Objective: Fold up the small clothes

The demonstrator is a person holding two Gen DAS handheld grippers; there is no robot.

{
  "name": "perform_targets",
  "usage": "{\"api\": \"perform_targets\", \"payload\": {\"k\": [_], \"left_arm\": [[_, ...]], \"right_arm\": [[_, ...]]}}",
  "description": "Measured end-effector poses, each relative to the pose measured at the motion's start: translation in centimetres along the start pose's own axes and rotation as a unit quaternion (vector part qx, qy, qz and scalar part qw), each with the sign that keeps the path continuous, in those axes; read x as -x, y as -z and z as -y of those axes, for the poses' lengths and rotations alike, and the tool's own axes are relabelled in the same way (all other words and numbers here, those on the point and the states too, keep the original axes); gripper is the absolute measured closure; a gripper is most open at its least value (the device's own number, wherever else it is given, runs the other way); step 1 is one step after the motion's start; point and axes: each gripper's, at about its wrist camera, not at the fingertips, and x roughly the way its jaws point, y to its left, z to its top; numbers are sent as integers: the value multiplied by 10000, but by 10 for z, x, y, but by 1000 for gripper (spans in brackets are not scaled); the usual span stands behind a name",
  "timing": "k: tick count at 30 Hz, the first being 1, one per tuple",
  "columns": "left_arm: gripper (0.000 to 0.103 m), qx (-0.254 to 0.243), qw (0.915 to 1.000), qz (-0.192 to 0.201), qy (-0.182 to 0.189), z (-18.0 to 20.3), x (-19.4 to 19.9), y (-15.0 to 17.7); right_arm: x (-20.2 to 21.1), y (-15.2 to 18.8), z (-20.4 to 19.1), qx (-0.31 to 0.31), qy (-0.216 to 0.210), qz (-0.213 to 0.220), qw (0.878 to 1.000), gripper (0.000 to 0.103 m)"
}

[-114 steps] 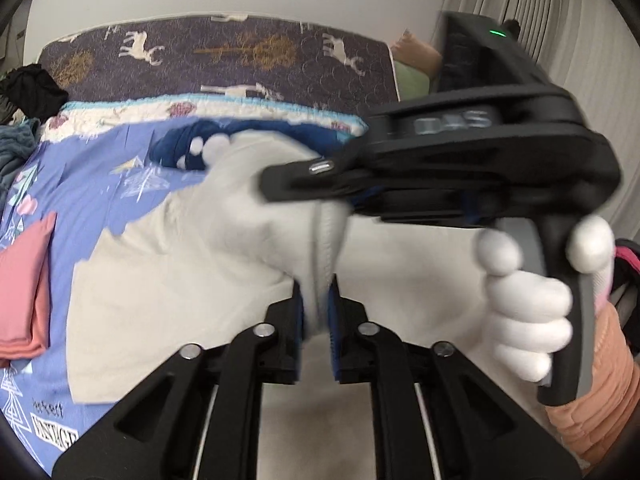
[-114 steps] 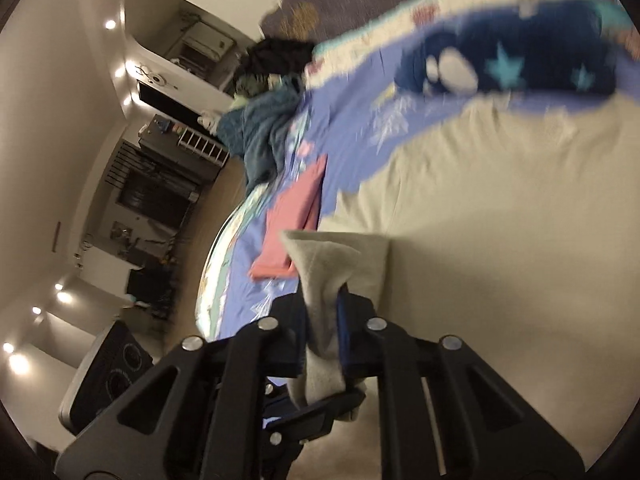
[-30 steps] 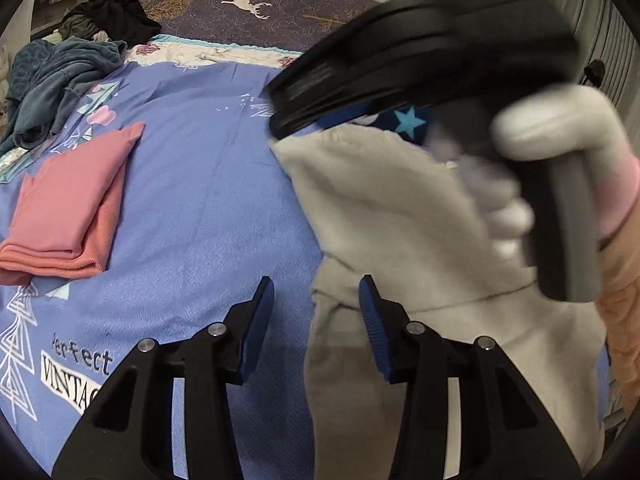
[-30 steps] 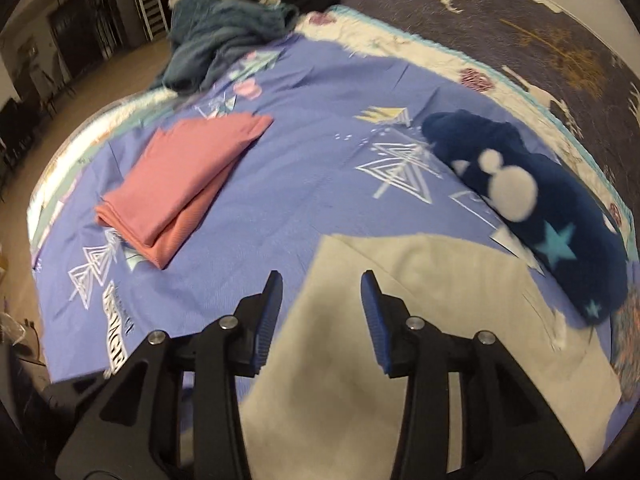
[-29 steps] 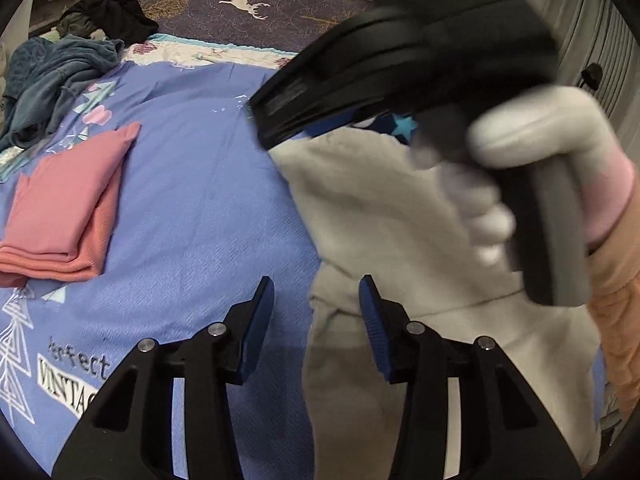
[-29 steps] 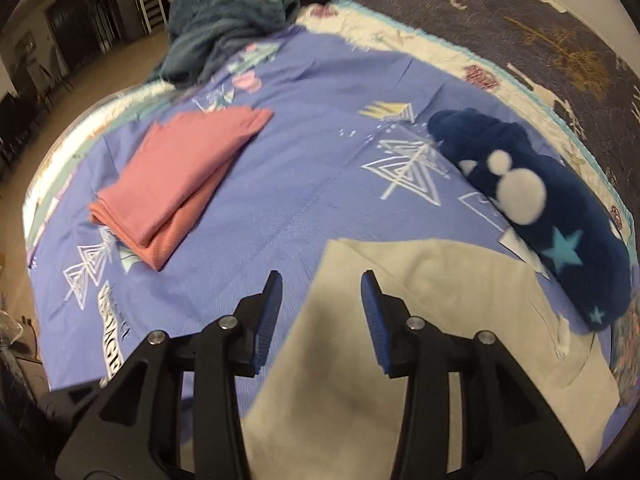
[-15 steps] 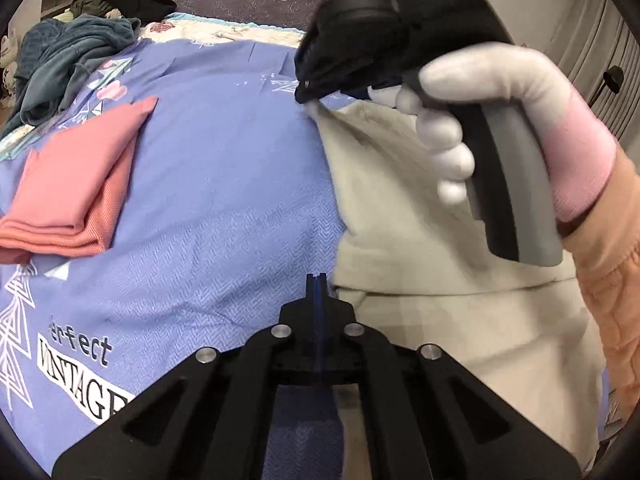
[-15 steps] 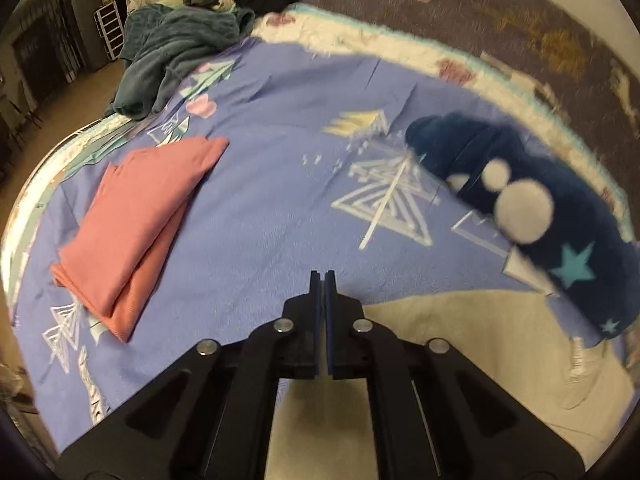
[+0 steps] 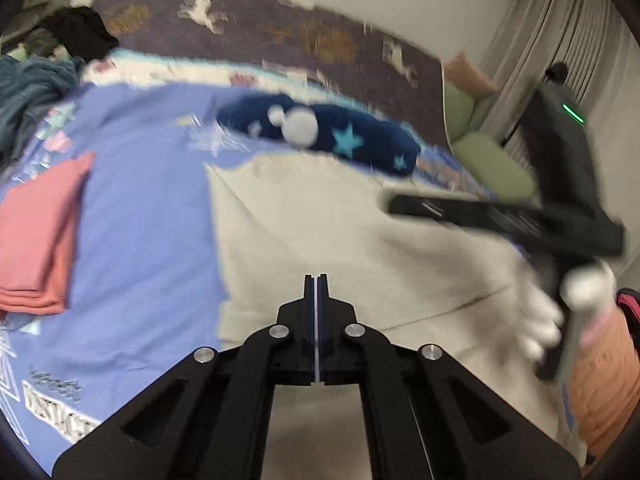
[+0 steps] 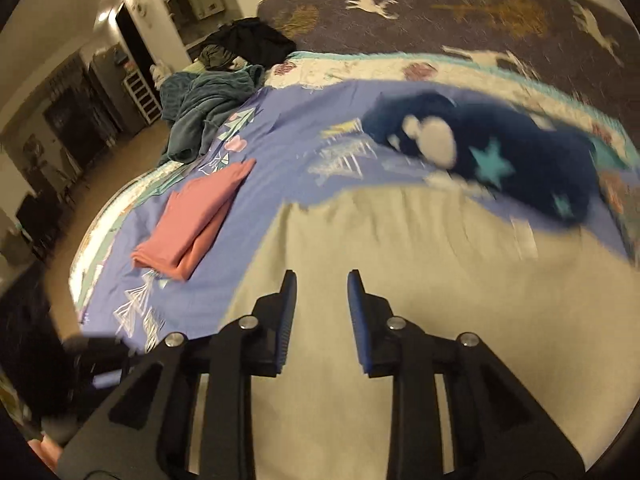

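Two tools show up, one in each hand. The left tool [image 9: 316, 280] has its two sides pressed tight together with nothing between them, and it hangs just over the cream cloth [image 9: 340, 236]. The right tool [image 10: 321, 280] has its sides a little way apart and they are opening; nothing sits in the gap, only the cream cloth [image 10: 420, 280] below. From the left camera, the right tool [image 9: 504, 216] is blurry and is gripped by one hand in a white glove [image 9: 560, 312] with an orange sleeve [image 9: 604, 380]. One cream cloth lies spread out flat on the bed [image 10: 288, 128], over the blue sheet. One pink cloth [image 10: 200, 216] lies folded in a neat pile on the blue sheet, well apart from the cream cloth, toward the edge of the bed. One dark blue fuzzy thing with stars and white balls [image 10: 480, 152] lies just past the far edge of the cream cloth. One teal blanket [image 10: 204, 108] is bunched up at the far corner of the bed, and one black heap of clothes [image 10: 256, 40] sits just behind it. Two green cushions [image 9: 492, 160] show in the left camera, by the curtain.
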Motion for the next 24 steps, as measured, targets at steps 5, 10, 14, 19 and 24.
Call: {"api": "perform_targets", "payload": {"k": [5,10,14,19,24], "left_arm": [[101,261,9985,-278,-395,-13,-51,5],[101,126,9977,-292,-602,-5,-54,3],[97,-142,9957,-175,-898,19,-43,8],[93,-263,9979,-162,-568,57,-48,-1],[76,-675,9968,-177,-390,110,-74,-5]], "right_arm": [[-10,56,66,-633,693,-155,9955,100],[5,62,69,-726,449,150,9962,101],[52,70,87,-1029,238,696,9920,90],[153,111,194,-2083,746,1568,9625,73],[248,197,321,-3951,1209,2281,8816,71]]}}
